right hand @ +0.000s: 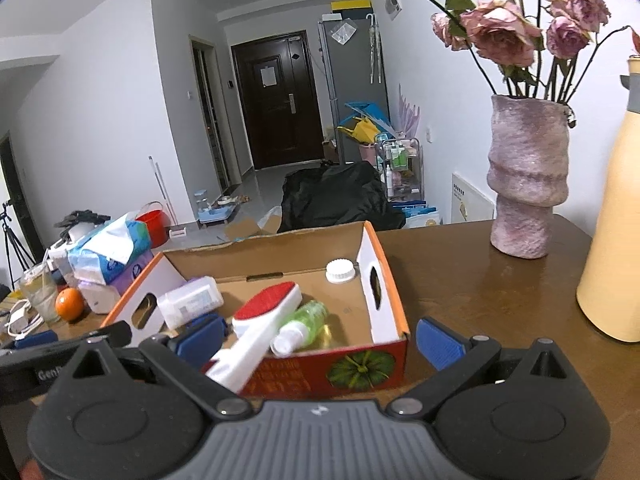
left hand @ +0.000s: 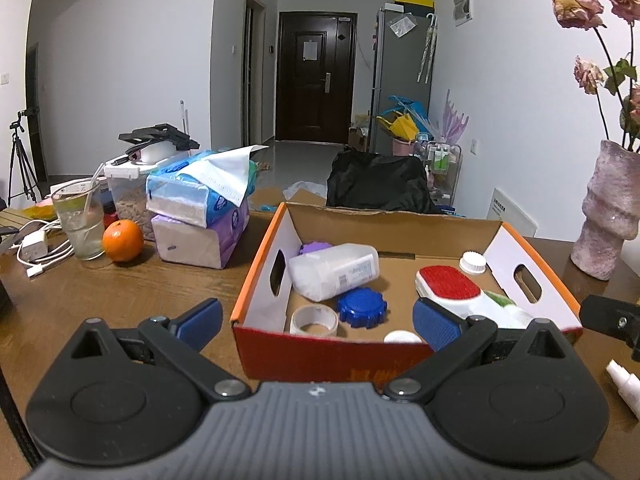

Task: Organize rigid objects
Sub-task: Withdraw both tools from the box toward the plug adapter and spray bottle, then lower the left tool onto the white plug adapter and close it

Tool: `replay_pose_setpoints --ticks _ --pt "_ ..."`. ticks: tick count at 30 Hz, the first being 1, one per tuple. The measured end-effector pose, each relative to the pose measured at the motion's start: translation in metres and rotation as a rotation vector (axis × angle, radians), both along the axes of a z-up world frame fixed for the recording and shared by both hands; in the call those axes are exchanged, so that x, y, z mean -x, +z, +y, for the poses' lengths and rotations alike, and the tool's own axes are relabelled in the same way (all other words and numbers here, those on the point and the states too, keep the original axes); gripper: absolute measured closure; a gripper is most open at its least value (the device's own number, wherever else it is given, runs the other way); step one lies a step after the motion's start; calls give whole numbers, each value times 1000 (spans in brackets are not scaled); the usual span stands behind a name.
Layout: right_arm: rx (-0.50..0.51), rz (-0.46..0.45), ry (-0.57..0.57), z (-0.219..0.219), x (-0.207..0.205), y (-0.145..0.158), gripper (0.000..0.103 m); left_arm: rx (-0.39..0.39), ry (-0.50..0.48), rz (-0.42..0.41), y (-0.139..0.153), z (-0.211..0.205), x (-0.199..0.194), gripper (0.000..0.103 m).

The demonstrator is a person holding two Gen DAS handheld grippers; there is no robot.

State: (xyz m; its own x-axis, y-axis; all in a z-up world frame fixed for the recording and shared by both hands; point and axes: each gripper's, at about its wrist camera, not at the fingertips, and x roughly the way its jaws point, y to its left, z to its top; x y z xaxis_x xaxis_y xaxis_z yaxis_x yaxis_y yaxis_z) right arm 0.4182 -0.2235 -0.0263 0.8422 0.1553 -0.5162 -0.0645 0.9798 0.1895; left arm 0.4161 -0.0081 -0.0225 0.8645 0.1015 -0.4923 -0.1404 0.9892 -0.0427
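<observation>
Both the left hand-held gripper (left hand: pixel 318 320) and the right hand-held gripper (right hand: pixel 320 338) gape wide, empty, before the orange-rimmed cardboard box (left hand: pixel 404 354) on the brown wooden surface (left hand: pixel 120 292).

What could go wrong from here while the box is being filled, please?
The lint brush lies tilted with its handle over the front wall of the box; a bump from the open right gripper might tip it out. A small white bottle lies on the table near the open left gripper and could be knocked away.

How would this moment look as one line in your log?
left gripper: open, empty | right gripper: open, empty | cardboard box: lint brush, blue lid, tape roll inside
</observation>
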Motion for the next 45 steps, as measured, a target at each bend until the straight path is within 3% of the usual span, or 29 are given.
replay_pose_setpoints --ticks 18,31,45 --pt "82 -42 -38 -21 73 -32 0 2 -48 46 -24 3 49 0" --pt "194 -150 -110 -27 123 -63 0 -5 -149 84 -47 5 58 0" --pt "104 -114 -288 -57 127 -78 0 -98 -314 120 -69 11 34 0"
